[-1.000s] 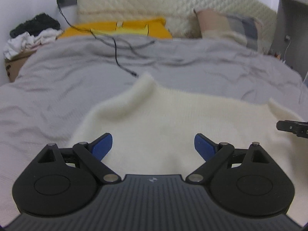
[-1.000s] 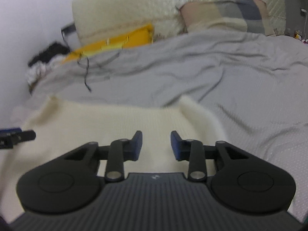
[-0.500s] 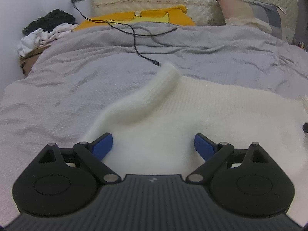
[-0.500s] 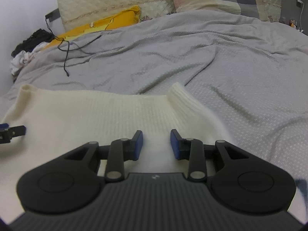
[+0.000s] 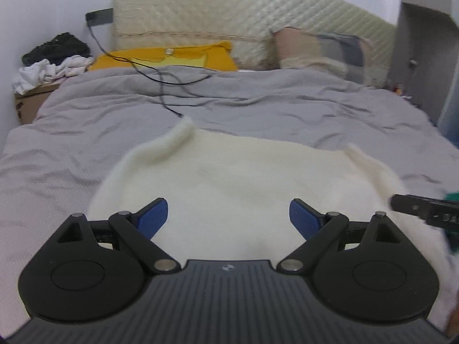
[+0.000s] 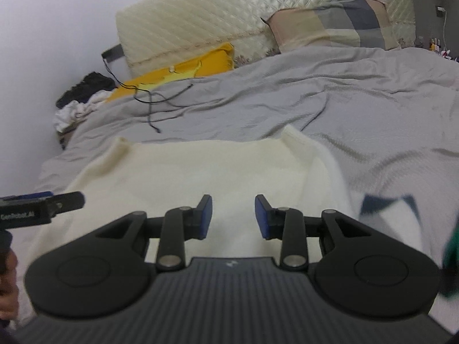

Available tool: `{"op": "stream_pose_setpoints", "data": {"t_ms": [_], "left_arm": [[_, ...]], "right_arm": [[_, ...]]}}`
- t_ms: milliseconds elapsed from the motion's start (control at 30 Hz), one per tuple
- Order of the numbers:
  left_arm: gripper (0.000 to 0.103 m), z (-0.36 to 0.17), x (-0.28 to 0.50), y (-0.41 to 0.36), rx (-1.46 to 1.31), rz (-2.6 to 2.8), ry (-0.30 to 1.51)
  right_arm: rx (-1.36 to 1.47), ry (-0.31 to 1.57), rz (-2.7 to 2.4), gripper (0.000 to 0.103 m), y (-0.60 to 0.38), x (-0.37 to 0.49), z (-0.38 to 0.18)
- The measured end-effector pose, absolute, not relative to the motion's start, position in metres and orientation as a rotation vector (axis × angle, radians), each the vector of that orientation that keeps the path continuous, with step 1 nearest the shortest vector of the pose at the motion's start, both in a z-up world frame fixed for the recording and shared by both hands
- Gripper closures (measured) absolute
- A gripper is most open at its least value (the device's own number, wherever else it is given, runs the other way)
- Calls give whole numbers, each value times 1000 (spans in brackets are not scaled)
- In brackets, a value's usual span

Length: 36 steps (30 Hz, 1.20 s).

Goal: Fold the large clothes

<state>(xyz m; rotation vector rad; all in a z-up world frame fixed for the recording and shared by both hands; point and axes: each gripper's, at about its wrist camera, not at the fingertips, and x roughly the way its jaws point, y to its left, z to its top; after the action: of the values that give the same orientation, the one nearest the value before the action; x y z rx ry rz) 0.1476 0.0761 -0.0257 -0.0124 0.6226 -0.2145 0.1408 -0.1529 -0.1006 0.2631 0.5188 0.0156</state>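
A cream knitted sweater (image 5: 229, 177) lies spread on the grey bed cover, also in the right wrist view (image 6: 200, 172). Its two far corners stand up a little. My left gripper (image 5: 228, 215) is wide open and empty above the sweater's near left part. My right gripper (image 6: 233, 215) is partly open and empty above its near right part. Each gripper shows in the other's view: the right one at the right edge (image 5: 424, 209), the left one at the left edge (image 6: 40, 206).
The grey bed cover (image 5: 86, 143) stretches to a cream quilted headboard (image 5: 229, 23). A black cable (image 5: 169, 97) lies just beyond the sweater. A yellow pillow (image 5: 160, 58), a patchwork pillow (image 6: 332, 25) and a clothes pile on a box (image 5: 48, 66) lie at the far end.
Both grippers have pulled back and tilted up from the sweater, so more of it shows. The jaws have kept their openings. The sweater lies as before.
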Motion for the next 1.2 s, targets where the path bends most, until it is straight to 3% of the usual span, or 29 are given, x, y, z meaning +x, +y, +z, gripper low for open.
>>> {"op": "stream_pose_setpoints", "data": {"t_ms": [267, 433, 500, 533, 867, 1200], "left_arm": [[9, -24, 71, 62, -20, -304, 639], [9, -28, 62, 67, -86, -307, 682], [9, -29, 63, 69, -96, -302, 690], [9, -29, 64, 69, -101, -301, 693], [9, -39, 85, 79, -215, -340, 766], [7, -59, 101, 89, -486, -514, 879]], "right_arm": [[482, 533, 29, 65, -149, 78, -102], [747, 614, 56, 32, -162, 62, -124], [858, 640, 51, 12, -168, 60, -137], [899, 652, 49, 10, -169, 61, -142], [1264, 716, -1, 10, -192, 89, -200], [1294, 538, 150, 8, -195, 96, -180]]}}
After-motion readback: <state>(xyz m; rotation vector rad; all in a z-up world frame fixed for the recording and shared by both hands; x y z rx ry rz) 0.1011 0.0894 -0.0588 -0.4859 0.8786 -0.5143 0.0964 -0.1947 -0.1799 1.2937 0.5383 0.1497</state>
